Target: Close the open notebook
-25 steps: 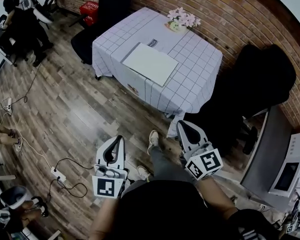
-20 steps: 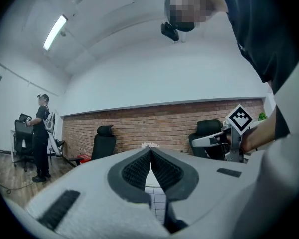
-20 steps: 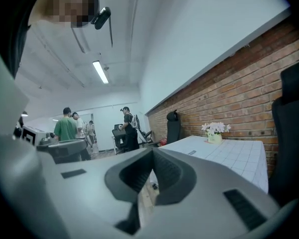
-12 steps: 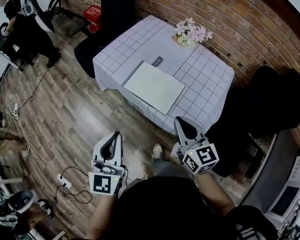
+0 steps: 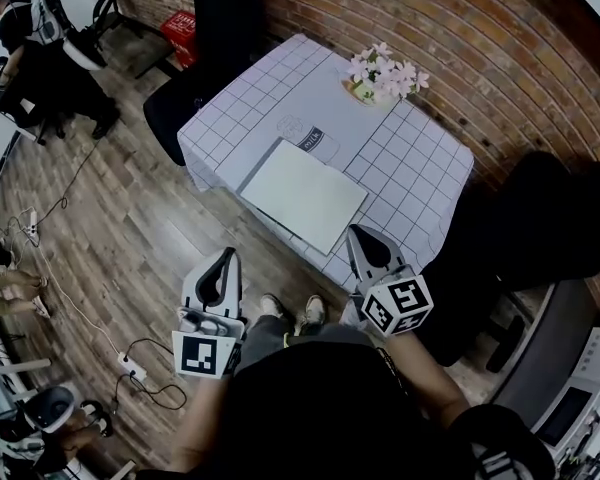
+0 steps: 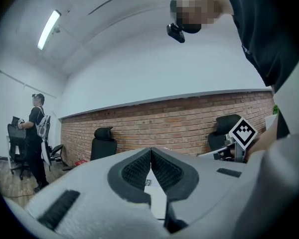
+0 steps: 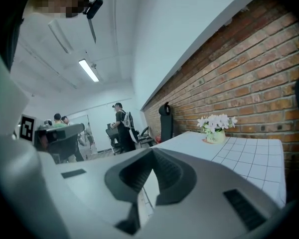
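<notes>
A white notebook lies flat on the near half of a table with a white checked cloth, a dark strip along its left edge. Both grippers are held level in front of the table's near edge, apart from the notebook. My left gripper is over the wooden floor, short of the table's near left corner, jaws shut and empty. My right gripper points at the near edge just right of the notebook, its jaws together with nothing in them.
A vase of pale flowers stands at the table's far side, with a small printed card beyond the notebook. Black office chairs flank the table. A power strip with cables lies on the floor. People stand far left.
The table and notebook have come closer in the head view. Both grippers have moved forward toward the table's near edge, still shut.
</notes>
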Tool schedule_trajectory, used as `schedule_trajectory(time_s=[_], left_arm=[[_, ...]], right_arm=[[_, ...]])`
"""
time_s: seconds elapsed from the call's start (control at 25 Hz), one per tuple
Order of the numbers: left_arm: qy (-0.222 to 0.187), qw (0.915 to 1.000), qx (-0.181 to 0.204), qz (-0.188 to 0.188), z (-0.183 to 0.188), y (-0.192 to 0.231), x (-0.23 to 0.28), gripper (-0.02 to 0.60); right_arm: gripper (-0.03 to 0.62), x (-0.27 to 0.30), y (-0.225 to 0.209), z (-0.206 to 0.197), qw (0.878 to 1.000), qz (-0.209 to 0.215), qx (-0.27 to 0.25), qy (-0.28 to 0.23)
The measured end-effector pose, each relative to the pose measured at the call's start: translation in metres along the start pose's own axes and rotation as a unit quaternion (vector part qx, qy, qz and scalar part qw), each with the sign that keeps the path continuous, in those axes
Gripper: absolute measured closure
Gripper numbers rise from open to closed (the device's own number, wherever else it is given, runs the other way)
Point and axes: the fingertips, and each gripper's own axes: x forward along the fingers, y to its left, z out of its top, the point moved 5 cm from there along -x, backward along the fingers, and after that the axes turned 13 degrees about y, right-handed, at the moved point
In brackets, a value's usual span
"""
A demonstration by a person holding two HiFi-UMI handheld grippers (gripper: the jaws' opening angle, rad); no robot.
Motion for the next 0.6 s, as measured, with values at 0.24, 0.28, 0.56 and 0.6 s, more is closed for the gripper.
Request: schedule_trajectory(time_s=[0.24,0.28,0.56,0.6], left_arm=[[0.004,0.9993,-0.014,-0.034,-0.007,0.023,0.031,0.555],[0.003,0.999,-0.018,-0.041,-0.006,0.027,0.036,0.555],[0.005,0.9978,-0.026,-0.061,-0.007,0.056,0.058,0.555],[0.007,0.9977,-0.027,-0.062,-0.009,0.059,0.06,0.555]], right_arm=[[0.58,0.022,-0.01,-0.004,0.999,-0.04,0.012,0.017],[0.58,0.023,-0.012,-0.005,0.998,-0.05,0.016,0.021],[0.58,0.039,-0.025,-0.02,0.994,-0.092,0.035,0.055],[0.58,0.042,-0.028,-0.024,0.993,-0.097,0.039,0.061]])
